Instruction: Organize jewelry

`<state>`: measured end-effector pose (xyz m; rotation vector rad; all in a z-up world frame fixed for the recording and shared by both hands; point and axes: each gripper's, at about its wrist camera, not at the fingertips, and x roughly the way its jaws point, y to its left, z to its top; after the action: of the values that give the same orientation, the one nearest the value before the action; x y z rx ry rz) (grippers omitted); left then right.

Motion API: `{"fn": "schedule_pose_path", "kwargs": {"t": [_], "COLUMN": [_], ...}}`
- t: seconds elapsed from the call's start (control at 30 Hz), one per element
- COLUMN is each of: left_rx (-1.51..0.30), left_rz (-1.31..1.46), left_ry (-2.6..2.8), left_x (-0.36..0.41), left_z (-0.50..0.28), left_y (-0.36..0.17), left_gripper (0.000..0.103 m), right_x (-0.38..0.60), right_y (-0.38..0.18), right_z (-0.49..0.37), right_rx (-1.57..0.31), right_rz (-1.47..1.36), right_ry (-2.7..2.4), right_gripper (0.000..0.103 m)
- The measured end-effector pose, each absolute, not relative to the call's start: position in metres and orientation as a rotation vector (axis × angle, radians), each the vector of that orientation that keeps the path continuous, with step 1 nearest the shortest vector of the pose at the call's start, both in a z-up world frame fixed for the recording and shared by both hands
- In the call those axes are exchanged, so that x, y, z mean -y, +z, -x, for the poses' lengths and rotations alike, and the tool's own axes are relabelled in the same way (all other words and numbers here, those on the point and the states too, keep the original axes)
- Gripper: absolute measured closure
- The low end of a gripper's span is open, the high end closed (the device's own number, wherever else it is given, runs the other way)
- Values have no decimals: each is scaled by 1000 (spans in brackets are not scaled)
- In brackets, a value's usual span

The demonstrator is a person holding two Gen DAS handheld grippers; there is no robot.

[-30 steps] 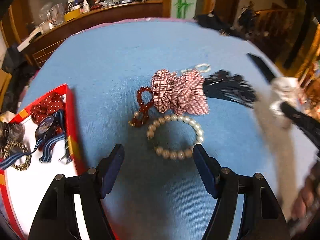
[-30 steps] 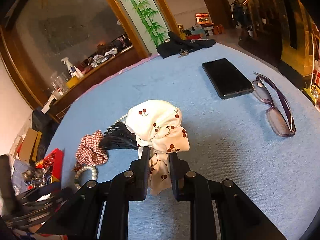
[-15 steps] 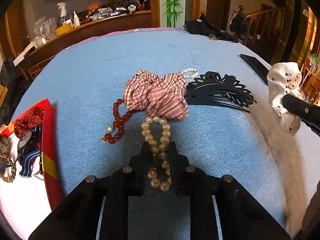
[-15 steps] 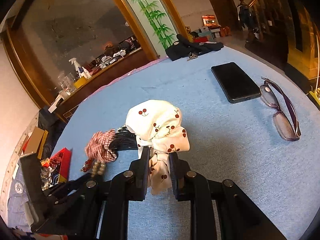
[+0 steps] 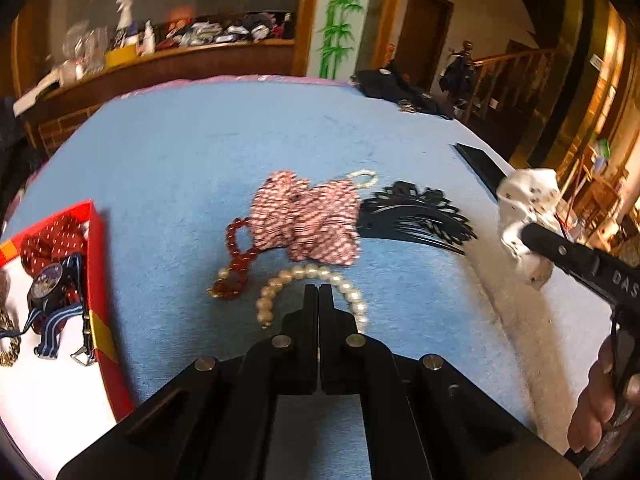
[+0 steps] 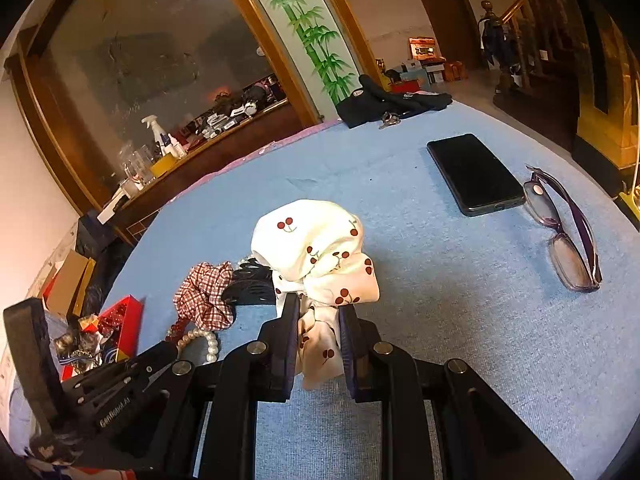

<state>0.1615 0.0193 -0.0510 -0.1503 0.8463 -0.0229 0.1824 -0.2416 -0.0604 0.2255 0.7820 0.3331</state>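
Two grippers: our left gripper w/ jaws pressed together, over the pearl bracelet on the blue tablecloth; right gripper clamps the cherry-print scrunchie, held above cloth.

- A table covered in light blue cloth.
- Behind it, a wooden sideboard crowded with bottles and clutter.
- A bamboo-painted panel in a wood frame.
- A dark wooden door and a stair railing in warm, dim light.
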Motion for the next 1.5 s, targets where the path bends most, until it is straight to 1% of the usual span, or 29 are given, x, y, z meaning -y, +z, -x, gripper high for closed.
{"fn": "schedule_pose_path", "kwargs": {"t": [0.07,0.1,0.13,0.2,0.33,0.4,0.43,0.47,0.5,0.63,0.87,1.03,1.2,1.23,1.27,1.37,1.5], "left_rx": [-877,-897,-905,-892,-932,-906,-906,-907,-907,-884,-705,-704,-605,-584,-562,-514,-534], "left_rz": [160,155,146,114,94,38,31,35,40,60,96,137,142,140,136,99,79], "left_ry": [2,5,15,41,89,114,112,95,79,2,-66,-81,-101,-103,-104,-86,-89], "left_x": [-23,-22,-21,-17,-18,-10,-8,-6,-5,0,0,-7,-5,-3,-2,2,6], "left_z": [-166,-167,-166,-165,-171,-170,-170,-170,-170,-163,-145,-148,-133,-130,-127,-119,-121], "left_y": [-55,-59,-60,-61,-71,-73,-73,-73,-71,-67,-33,-29,-9,-6,-3,4,3], "left_gripper": [95,83,66,56,56,55,59,67,95,94,94,94,94,96,102,103,103], "right_x": [242,242,241,241,240,240,240,239,239,240,241,239,238,237,237,235,232], "right_y": [-60,-60,-60,-60,-59,-58,-58,-58,-58,-58,-57,-58,-58,-59,-59,-59,-60], "right_z": [-183,-182,-183,-182,-180,-179,-179,-179,-179,-179,-178,-179,-179,-180,-180,-180,-180], "right_rx": [-784,-784,-784,-781,-776,-775,-775,-776,-775,-770,-763,-770,-765,-766,-767,-766,-766], "right_rz": [-230,-230,-230,-230,-232,-235,-236,-237,-238,-240,-249,-240,-235,-232,-232,-225,-215], "right_ry": [337,340,340,344,359,365,367,369,371,372,376,375,380,381,383,388,389], "right_gripper": [83,82,82,82,82,82,82,82,82,82,82,82,82,82,82,82,82]}}
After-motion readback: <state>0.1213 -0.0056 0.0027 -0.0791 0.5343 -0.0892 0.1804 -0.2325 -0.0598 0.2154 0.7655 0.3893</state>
